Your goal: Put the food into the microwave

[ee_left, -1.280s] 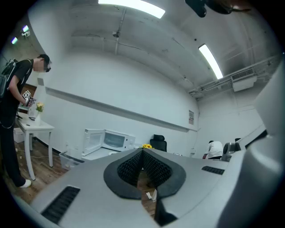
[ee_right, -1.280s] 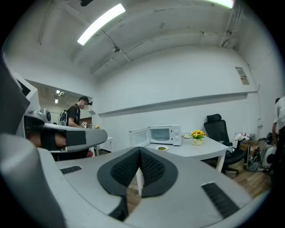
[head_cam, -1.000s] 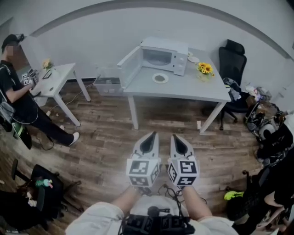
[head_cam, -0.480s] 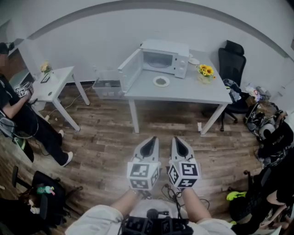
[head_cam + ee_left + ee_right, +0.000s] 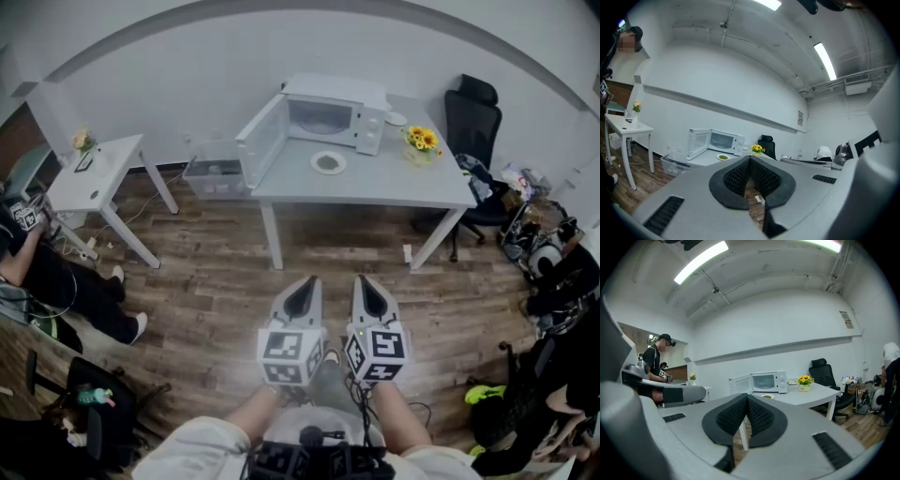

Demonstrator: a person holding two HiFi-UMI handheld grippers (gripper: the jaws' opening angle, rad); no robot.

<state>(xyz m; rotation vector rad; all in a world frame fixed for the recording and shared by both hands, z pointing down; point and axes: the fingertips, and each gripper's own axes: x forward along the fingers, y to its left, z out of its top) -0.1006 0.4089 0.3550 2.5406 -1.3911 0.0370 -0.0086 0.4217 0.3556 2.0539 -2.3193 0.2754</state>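
Wood-plank floor [image 5: 216,281], glossy white microwave [image 5: 333,112], matt white table [image 5: 375,183]

Bright, even light from ceiling tube lights [image 5: 701,261]; fisheye bends edges, dark corners ring gripper views.

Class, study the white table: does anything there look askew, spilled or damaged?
Nothing stands out. The microwave stands on the table, its door open; the plate of food lies flat before it; the flowers stand upright.
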